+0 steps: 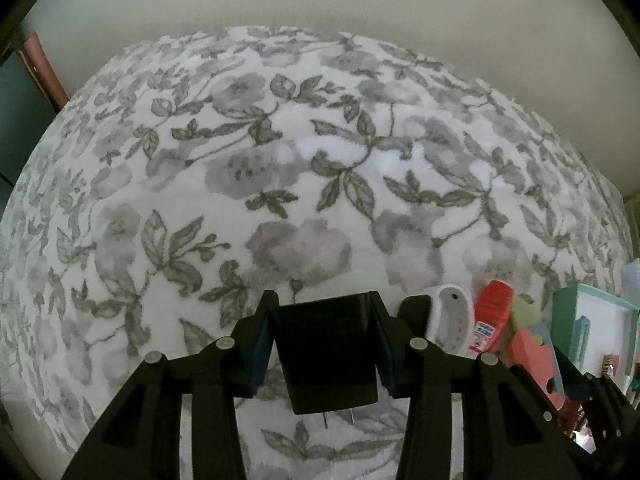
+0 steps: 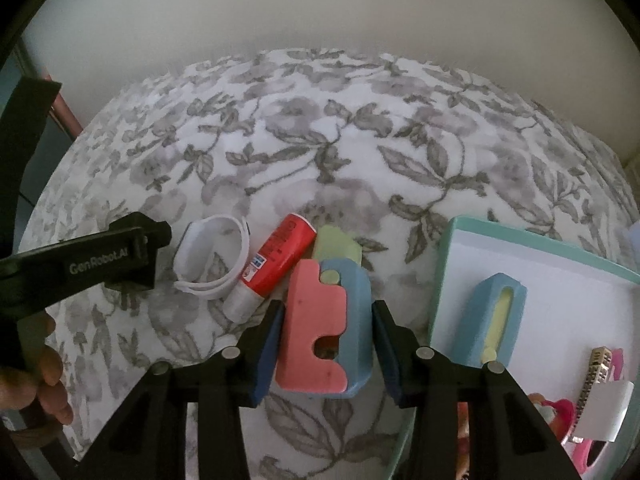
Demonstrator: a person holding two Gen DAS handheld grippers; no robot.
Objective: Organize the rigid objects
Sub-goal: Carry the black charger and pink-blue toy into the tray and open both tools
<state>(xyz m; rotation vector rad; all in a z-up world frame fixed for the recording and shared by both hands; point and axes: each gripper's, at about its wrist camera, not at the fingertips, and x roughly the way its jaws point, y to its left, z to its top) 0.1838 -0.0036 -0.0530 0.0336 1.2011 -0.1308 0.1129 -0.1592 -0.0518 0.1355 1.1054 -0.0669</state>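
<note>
The black plug point(image 1: 326, 350) is clamped in the left gripper point(image 1: 326, 344); the right gripper point(image 2: 326, 344) is closing around the pink-and-blue block point(image 2: 324, 332). The tray point(image 2: 448, 280) holds perhaps three items; band point(image 2: 212, 256) and red tube point(image 2: 276, 264) wait on the blanket point(image 2: 320, 140).

A grey floral bedspread point(image 1: 280, 168) is covering the whole surface, running up against a plain cream wall point(image 1: 360, 0). Dim, soft light is falling evenly across both.
</note>
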